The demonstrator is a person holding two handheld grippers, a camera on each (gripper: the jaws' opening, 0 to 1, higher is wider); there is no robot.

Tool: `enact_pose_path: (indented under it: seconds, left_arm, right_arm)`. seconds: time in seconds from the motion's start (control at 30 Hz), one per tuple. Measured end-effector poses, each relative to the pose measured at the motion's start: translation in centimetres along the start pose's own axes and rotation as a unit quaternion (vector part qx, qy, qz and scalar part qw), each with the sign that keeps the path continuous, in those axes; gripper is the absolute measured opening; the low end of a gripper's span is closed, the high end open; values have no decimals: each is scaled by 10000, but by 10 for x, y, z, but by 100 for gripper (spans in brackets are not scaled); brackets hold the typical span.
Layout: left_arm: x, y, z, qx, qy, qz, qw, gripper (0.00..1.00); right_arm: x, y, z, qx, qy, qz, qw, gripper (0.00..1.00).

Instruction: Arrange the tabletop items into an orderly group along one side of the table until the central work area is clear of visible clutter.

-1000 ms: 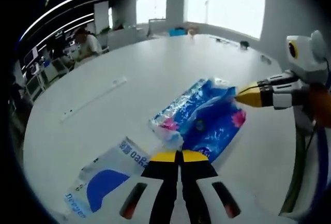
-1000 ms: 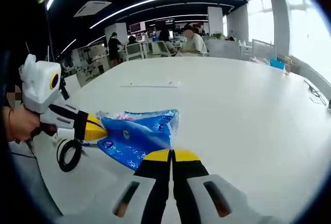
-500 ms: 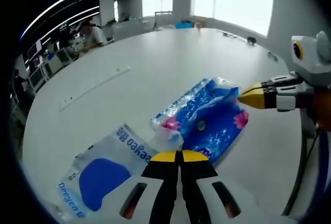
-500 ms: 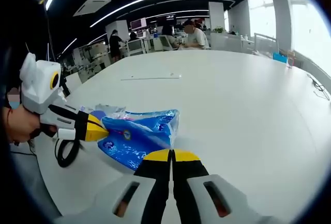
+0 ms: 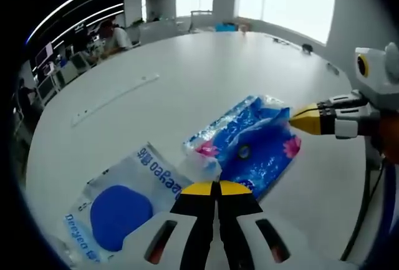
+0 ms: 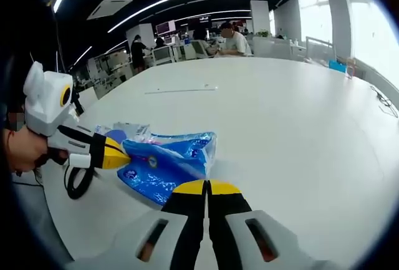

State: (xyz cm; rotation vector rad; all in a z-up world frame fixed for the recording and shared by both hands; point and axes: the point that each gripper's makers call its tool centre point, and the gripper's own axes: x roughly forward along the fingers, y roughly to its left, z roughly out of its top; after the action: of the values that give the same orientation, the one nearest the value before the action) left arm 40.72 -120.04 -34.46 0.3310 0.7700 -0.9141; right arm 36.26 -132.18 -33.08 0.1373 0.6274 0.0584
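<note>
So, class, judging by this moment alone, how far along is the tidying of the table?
Early to midway. Done: nothing looks settled yet. In hand: both grippers are shut on opposite ends of the blue packet, the left gripper at its near corner, the right gripper at the other end. Left: the clear bag with a blue pad beside it and a long white strip mid-table are not yet grouped along one side.

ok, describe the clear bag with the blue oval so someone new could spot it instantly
On the big white round table, look at the near edge where both grippers meet over a glossy blue patterned pack. The clear bag lies flat right beside that pack, left of the left gripper in the left gripper view. It alone is see-through, with one solid blue oval and blue lettering.
</note>
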Motion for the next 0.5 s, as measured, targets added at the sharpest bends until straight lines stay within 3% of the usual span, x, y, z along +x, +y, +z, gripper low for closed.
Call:
enact_pose_path:
  seconds: [0.5]
  left_arm:
    - [5,1,-8,-160,104,69,9998,0]
  right_arm:
    - [5,1,-10,11,92,20,10000,0]
